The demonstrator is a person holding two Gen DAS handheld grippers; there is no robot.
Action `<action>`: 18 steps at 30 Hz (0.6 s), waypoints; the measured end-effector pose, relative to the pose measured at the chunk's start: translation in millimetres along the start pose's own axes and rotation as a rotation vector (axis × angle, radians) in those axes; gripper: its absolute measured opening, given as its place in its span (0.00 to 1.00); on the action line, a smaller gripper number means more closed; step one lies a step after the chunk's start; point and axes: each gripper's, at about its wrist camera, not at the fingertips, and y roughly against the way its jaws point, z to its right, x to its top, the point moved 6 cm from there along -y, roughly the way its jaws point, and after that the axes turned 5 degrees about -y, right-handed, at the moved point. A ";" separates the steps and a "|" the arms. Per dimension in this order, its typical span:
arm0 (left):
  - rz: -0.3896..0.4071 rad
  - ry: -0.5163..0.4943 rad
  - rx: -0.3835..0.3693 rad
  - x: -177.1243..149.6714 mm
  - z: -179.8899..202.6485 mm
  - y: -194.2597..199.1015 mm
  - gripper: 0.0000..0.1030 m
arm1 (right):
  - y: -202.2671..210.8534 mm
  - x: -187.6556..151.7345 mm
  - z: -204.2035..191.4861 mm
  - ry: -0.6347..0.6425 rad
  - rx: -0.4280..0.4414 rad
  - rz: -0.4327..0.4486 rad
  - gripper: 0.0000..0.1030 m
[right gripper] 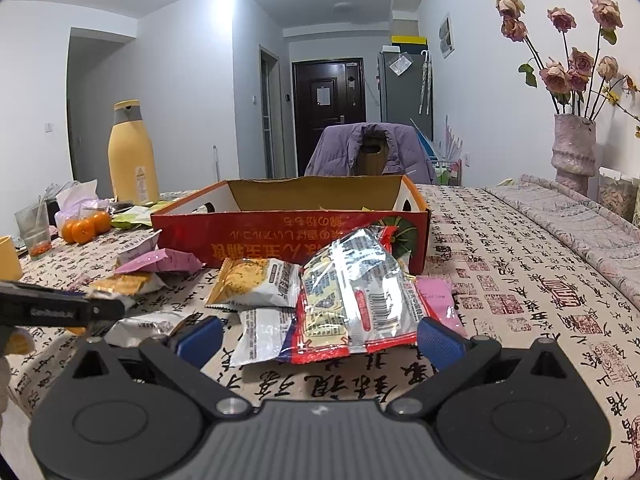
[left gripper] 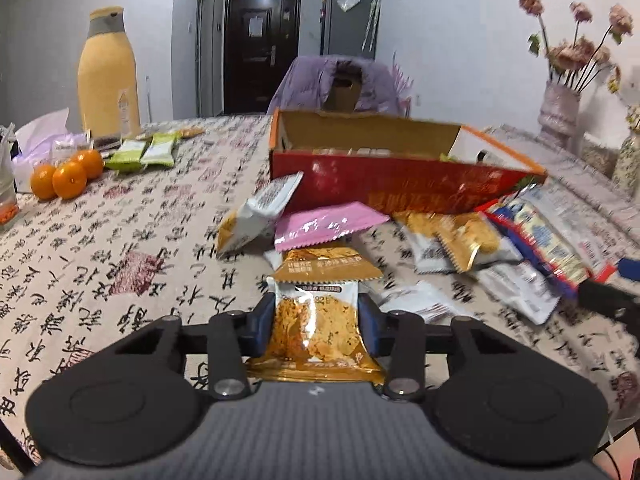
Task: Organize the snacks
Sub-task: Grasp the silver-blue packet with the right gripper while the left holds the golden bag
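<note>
You are holding a golden cracker packet in your left gripper, its blue pads pressing on both side edges of the wrapper, so the tongs are clamped on it. The grip sits on the packet's middle, which is keeping it flat and pointing toward twelve o'clock, where the red cardboard box is lying open. That box looks like the place the snacks are meant to go, and some wrapped pieces are already showing inside it.

Your right gripper is hovering with its jaws spread wide apart and holding nothing. It is straddling the near end of a red-edged clear packet at twelve o'clock in the right wrist view, probably so it can close on it as the next pick. Whether the pads are touching the wrapper, you cannot tell from here.

The remaining loose snacks are crowding against the box's front wall: a pink sachet just beyond your held packet, a white and orange biscuit bag at eleven o'clock from the right gripper. Three oranges and a yellow bottle are sitting well apart at ten o'clock, outside the sorting.

The slick wrappers are likely to slide, so a firm squeeze is sensible.
</note>
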 end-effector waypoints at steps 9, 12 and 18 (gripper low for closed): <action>0.121 0.015 -0.062 17.5 10.4 40.2 0.42 | 1.1 0.1 -8.8 0.015 0.000 0.007 1.00; 0.156 0.007 -0.061 22.5 11.6 49.5 0.42 | 0.8 0.4 -10.2 0.017 -0.004 0.008 1.00; 0.169 0.007 -0.051 27.0 9.5 49.8 0.42 | -3.4 6.9 -10.4 0.041 -0.034 0.022 1.00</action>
